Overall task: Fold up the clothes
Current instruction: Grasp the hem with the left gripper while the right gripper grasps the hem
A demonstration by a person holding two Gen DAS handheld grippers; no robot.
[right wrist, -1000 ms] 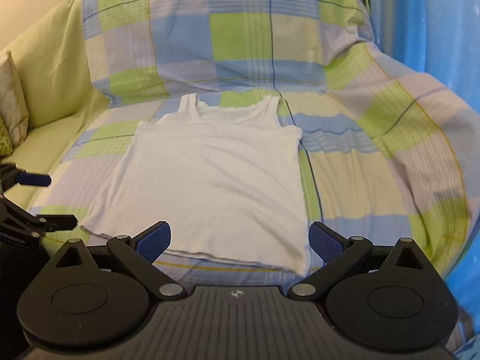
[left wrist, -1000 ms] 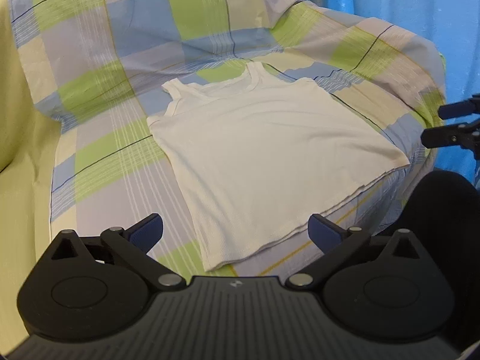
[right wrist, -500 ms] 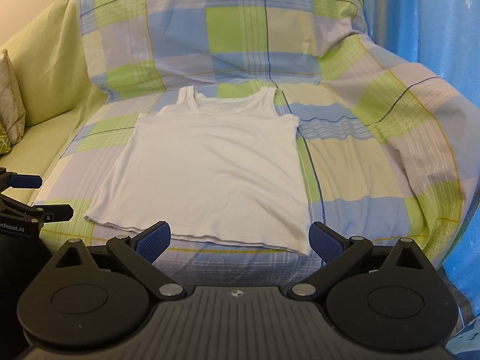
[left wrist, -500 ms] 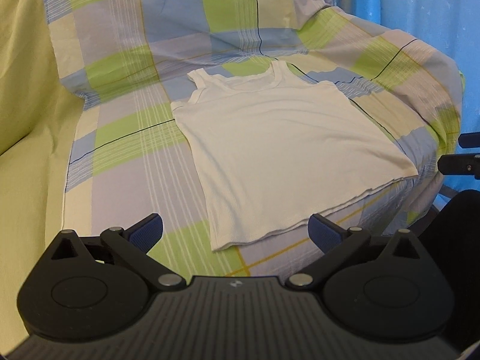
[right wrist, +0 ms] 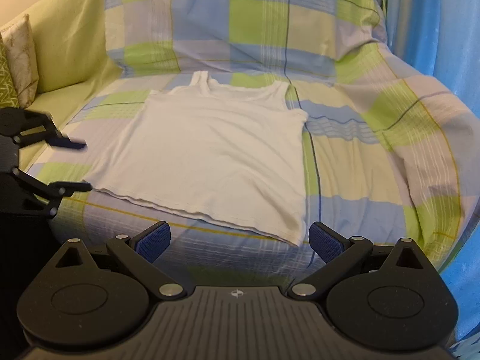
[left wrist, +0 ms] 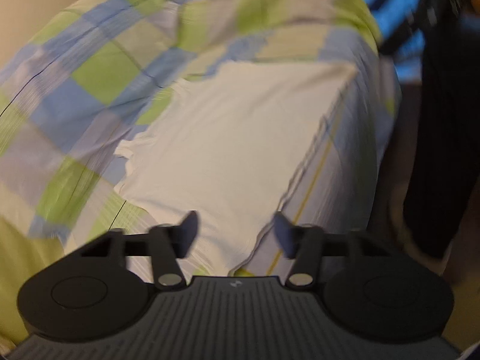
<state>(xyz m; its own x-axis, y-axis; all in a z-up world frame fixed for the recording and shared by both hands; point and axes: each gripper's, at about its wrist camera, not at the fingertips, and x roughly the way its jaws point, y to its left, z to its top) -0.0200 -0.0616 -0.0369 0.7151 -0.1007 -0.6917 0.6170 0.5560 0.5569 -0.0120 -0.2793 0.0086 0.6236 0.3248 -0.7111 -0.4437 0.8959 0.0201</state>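
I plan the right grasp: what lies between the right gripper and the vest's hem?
Only bare checked cover. In the right wrist view, nothing else lies between the open right gripper and the hem of the vest.

You face a sofa draped in a checked cotton throw (right wrist: 258,30) of green, blue and lilac squares. To your left, plain yellow-green sofa upholstery (right wrist: 69,39) shows, with a pale patterned cushion (right wrist: 21,51) against it. A bright blue curtain (right wrist: 444,24) hangs at right.

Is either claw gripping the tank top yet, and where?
No. Left claw and right claw are both open; the tank top lies flat, unheld.
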